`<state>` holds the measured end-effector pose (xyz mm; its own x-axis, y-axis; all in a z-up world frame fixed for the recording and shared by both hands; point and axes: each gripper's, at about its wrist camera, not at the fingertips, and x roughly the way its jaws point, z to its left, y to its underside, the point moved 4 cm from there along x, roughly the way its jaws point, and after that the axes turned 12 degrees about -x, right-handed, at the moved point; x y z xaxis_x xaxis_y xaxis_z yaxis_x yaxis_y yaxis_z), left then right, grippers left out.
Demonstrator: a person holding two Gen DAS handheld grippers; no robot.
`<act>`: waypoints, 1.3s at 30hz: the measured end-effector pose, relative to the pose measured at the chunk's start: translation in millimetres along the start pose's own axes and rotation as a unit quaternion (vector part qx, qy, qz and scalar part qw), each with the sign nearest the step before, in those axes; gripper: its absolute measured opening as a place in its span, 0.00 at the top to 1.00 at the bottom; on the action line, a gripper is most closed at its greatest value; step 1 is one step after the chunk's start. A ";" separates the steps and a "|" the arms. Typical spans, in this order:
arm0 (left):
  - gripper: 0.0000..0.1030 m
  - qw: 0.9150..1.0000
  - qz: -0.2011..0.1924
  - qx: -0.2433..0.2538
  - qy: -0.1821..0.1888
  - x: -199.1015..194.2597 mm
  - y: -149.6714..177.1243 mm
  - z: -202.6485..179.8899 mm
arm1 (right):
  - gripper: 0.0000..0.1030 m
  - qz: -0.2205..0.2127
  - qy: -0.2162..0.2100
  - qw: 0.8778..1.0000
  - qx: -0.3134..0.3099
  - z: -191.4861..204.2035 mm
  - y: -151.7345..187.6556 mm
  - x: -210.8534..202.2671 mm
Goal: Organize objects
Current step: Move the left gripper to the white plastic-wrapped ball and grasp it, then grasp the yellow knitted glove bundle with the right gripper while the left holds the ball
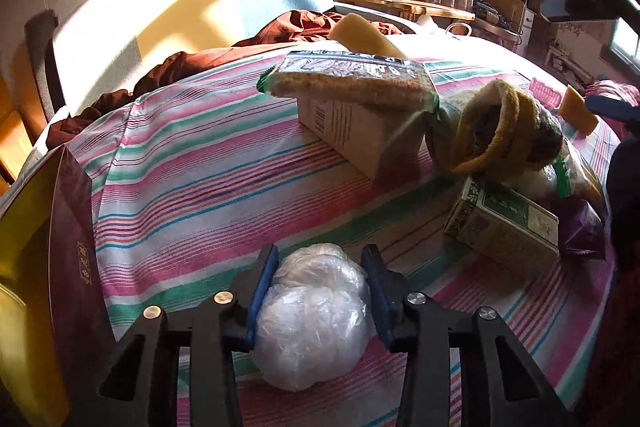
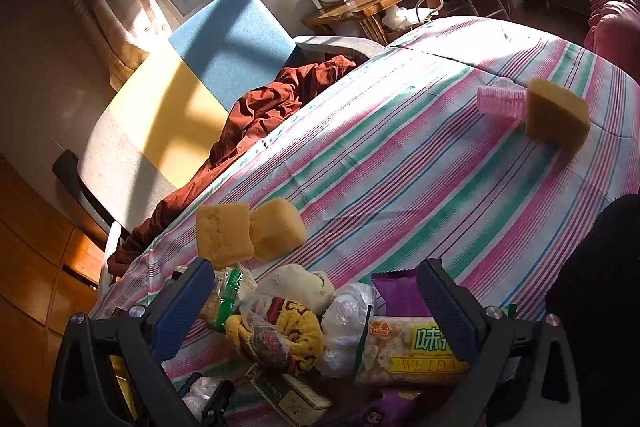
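Clamping plastic wad [image 1: 316, 311] in left tool [image 1: 320, 259] on bed [image 1: 192, 163]; right tool [image 2: 316, 291] spread apart over snack pile [image 2: 408, 351], nothing gripped, sponges [image 2: 248, 233] just ahead.

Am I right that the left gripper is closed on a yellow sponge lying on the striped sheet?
Not quite. The left gripper is closed on a wad of clear plastic bags, not a yellow sponge. The left wrist view shows it, lying on the striped sheet as you said.
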<state>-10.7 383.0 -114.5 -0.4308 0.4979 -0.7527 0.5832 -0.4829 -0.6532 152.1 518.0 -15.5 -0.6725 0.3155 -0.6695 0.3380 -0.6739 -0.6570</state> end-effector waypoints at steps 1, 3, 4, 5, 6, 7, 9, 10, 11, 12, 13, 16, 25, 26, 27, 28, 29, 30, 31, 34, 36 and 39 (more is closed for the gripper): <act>0.59 1.000 -0.003 0.001 0.003 -3.6 4.3 -0.2 | 0.00 0.001 0.001 1.000 -0.002 0.6 0.1 0.3; 0.59 1.000 -0.012 0.001 0.010 -11.8 14.4 -0.2 | 0.00 0.005 0.003 1.000 -0.007 2.4 0.8 1.5; 0.60 1.000 -0.017 0.002 0.013 -15.5 19.2 0.4 | 0.00 0.006 0.004 1.000 -0.008 3.0 1.2 1.8; 0.60 1.000 -0.021 0.003 0.015 -18.7 23.3 0.7 | 0.00 0.007 0.005 1.000 -0.009 3.4 1.4 2.1; 0.60 1.000 -0.025 0.003 0.016 -21.3 26.8 1.0 | 0.00 0.009 0.006 1.000 -0.010 3.4 1.5 2.5; 0.60 0.999 -0.029 0.004 0.018 -22.6 28.8 2.0 | 0.00 0.011 0.007 1.000 -0.010 3.4 1.8 2.9; 0.60 0.999 -0.031 0.000 0.023 -22.6 29.7 3.1 | 0.00 0.014 0.009 1.000 -0.010 3.3 2.4 3.6; 0.60 0.999 -0.030 -0.003 0.027 -22.4 29.8 3.4 | 0.00 0.015 0.008 1.000 -0.010 3.6 2.8 3.6; 0.60 0.999 -0.030 -0.005 0.030 -22.3 29.6 4.0 | 0.00 0.017 0.005 1.000 -0.012 4.4 3.2 3.7; 0.60 0.999 -0.031 -0.006 0.031 -22.3 29.7 3.9 | 0.00 0.019 0.003 1.000 -0.015 6.2 3.5 4.2; 0.60 0.999 -0.032 -0.005 0.031 -22.4 29.7 3.6 | 0.01 0.021 0.003 1.000 -0.019 8.1 4.1 5.0; 0.60 0.999 -0.034 -0.003 0.030 -22.8 30.3 1.8 | 0.01 0.027 0.003 0.999 -0.035 14.7 5.9 6.5; 0.60 0.999 -0.039 -0.006 0.034 -24.5 30.7 2.5 | 0.01 0.064 0.022 0.992 -0.110 40.5 14.7 21.2; 0.60 0.999 -0.039 -0.007 0.035 -24.8 30.9 2.5 | 0.01 0.072 0.030 0.989 -0.127 45.8 16.7 25.0; 0.60 0.999 -0.039 -0.008 0.035 -25.0 30.7 2.7 | 0.01 0.081 0.038 0.985 -0.145 51.0 19.1 29.3; 0.60 0.999 -0.040 -0.008 0.035 -25.1 30.9 2.7 | 0.01 0.089 0.047 0.982 -0.161 55.3 21.4 33.7; 0.60 0.999 -0.040 -0.009 0.036 -25.3 31.0 2.7 | 0.01 0.097 0.058 0.978 -0.175 58.5 23.7 38.6; 0.60 0.998 -0.040 -0.010 0.037 -25.5 31.1 2.9 | 0.02 0.107 0.068 0.974 -0.189 61.7 26.2 44.3; 0.60 0.998 -0.040 -0.011 0.038 -25.7 30.9 3.3 | 0.04 0.119 0.074 0.970 -0.201 64.2 29.3 50.7; 0.60 0.998 -0.040 -0.014 0.041 -26.4 31.3 4.2 | 0.23 0.160 0.101 0.954 -0.231 66.1 41.2 69.2; 0.60 0.998 -0.040 -0.014 0.041 -26.8 31.3 4.3 | 0.46 0.165 0.098 0.950 -0.247 69.6 45.4 71.5; 0.60 0.998 -0.041 -0.015 0.042 -27.4 31.6 4.4 | 0.51 0.146 0.096 0.950 -0.258 73.8 43.7 63.4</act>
<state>16.5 350.9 -114.8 -0.4185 0.5944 -0.6867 0.5691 -0.4176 -0.7084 75.6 459.2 -61.1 -0.3840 0.3151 -0.8679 0.8031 -0.3499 -0.4823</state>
